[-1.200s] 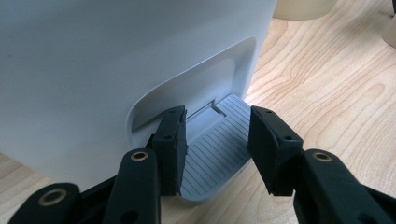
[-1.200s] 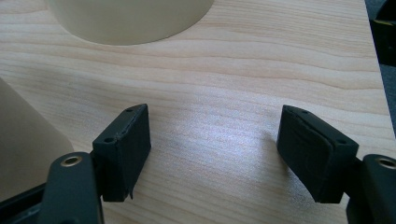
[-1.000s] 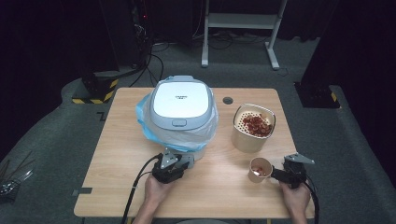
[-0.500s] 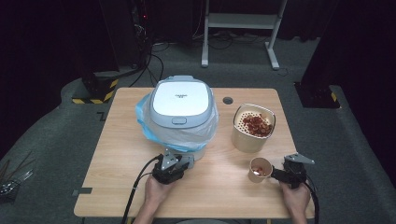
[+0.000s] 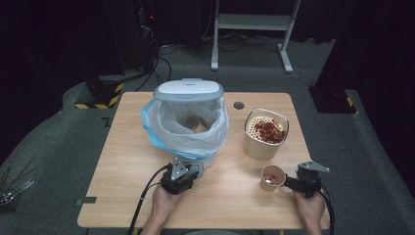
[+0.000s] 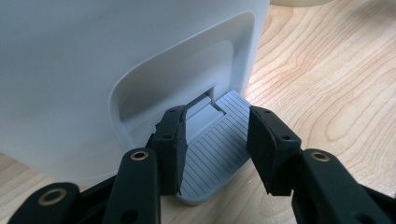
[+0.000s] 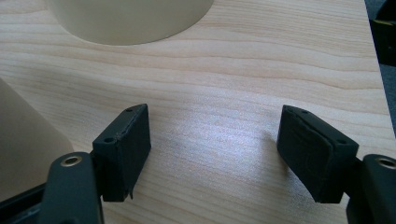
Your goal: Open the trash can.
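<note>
A white plastic pedal bin, lined with a pale blue-white bag, stands in the upper middle of the light wooden tabletop in the high view. Its grey lid is tilted up at the back, so the bag's opening shows.

The left gripper lies low in the centre of the high view, right at the foot of the bin, held by the person's left hand. In the left gripper view its black jaws stand either side of the ribbed grey foot pedal that juts from a recess in the bin's white wall. The gap between the jaws is about the pedal's width; the left jaw sits against the pedal's edge, while contact at the right jaw cannot be told.

The right gripper is at the lower right of the high view, in the person's right hand. Its jaws are spread wide over bare wood, with nothing between them in the right gripper view. Just left of it stands a small brown paper cup with something reddish inside.

Above the cup, at the right middle, is a cream perforated container holding red pieces. Its pale rounded base fills the top of the right gripper view.
</note>
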Tool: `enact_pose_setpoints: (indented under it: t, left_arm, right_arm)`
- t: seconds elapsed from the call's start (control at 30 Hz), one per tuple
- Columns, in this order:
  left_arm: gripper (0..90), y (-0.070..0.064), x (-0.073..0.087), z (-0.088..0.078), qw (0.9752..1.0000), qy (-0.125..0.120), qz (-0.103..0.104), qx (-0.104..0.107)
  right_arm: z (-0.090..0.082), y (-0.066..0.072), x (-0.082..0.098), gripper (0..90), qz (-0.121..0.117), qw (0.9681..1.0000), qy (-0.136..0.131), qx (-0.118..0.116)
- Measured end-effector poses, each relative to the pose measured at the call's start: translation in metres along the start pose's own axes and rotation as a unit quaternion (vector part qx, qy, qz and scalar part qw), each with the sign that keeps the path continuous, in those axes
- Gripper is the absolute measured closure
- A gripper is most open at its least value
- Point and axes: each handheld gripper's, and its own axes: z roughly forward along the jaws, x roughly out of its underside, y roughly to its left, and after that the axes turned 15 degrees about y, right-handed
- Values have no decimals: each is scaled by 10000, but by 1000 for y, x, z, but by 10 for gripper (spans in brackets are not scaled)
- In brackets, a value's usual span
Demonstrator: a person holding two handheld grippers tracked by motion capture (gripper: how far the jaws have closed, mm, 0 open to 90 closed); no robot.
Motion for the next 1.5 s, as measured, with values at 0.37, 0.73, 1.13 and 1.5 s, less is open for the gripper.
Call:
enact_pose_setpoints:
  t: [0.37, 0.73, 1.13, 1.5]
  left_arm:
    - [577, -3, 0, 2, 9998, 99, 80, -143]
    - [578, -3, 0, 2, 9997, 104, 93, -185]
    - [576, -3, 0, 2, 9998, 80, 37, -163]
    - [576, -4, 0, 2, 9998, 81, 31, -165]
  right_arm:
    - [0, 0, 0, 263, -13, 10000, 4, -2]
    - [1, -1, 0, 194, -6, 10000, 59, -29]
    - [-17, -5, 20, 218, 21, 9997, -234, 51]
    - [-24, 5, 35, 257, 15, 9991, -398, -175]
